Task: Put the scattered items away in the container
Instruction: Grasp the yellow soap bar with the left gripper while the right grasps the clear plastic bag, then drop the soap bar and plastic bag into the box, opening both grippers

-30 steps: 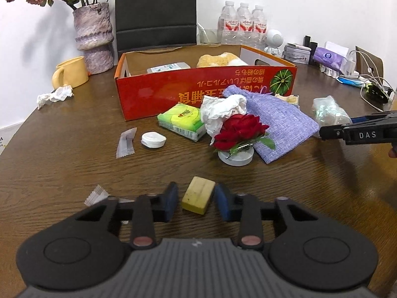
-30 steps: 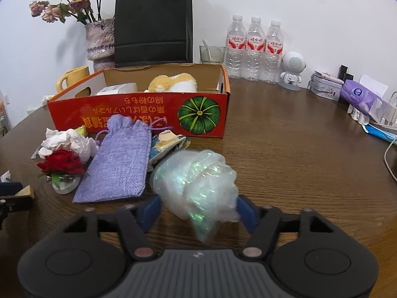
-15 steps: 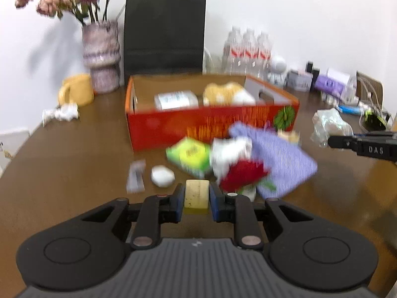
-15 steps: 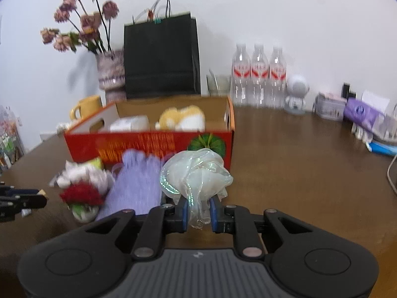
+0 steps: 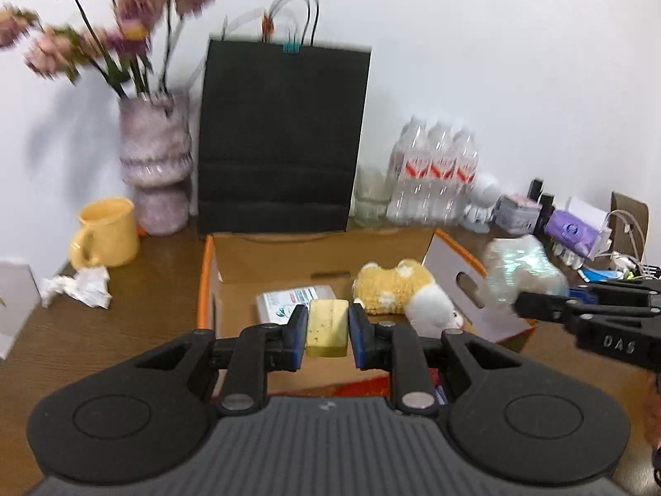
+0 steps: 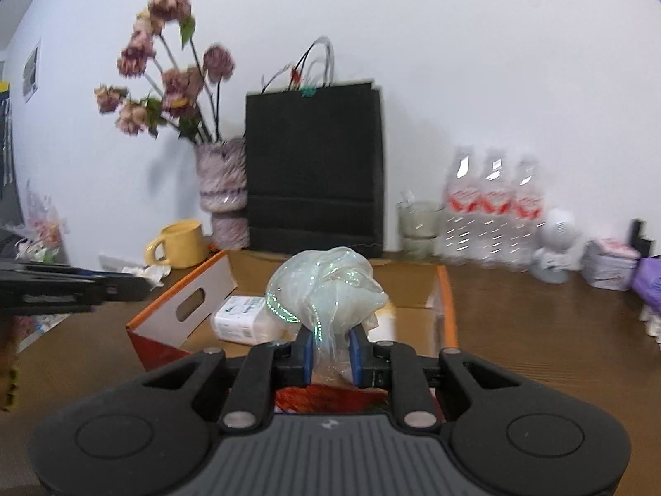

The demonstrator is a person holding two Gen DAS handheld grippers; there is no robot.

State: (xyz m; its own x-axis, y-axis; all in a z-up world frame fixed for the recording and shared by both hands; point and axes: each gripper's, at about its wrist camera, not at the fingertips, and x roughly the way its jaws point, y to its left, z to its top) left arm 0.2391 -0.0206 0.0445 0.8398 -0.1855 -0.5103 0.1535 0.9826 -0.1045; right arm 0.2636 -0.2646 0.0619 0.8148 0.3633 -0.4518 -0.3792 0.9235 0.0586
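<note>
Behind box (image 5: 231, 264), black bag (image 5: 281, 140), vase (image 5: 155, 165), bottles (image 5: 433, 173)

You have a brown wooden table (image 5: 124, 330) carrying an open cardboard box (image 5: 204, 289), a yellow mug (image 5: 109, 231) beside crumpled paper (image 5: 82, 285), a vase (image 5: 155, 173), a black bag (image 5: 281, 140), and water bottles (image 5: 433, 173).

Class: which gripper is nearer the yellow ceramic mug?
Left. The left gripper is over the cardboard box beside the yellow ceramic mug; the right gripper is farther across.
</note>
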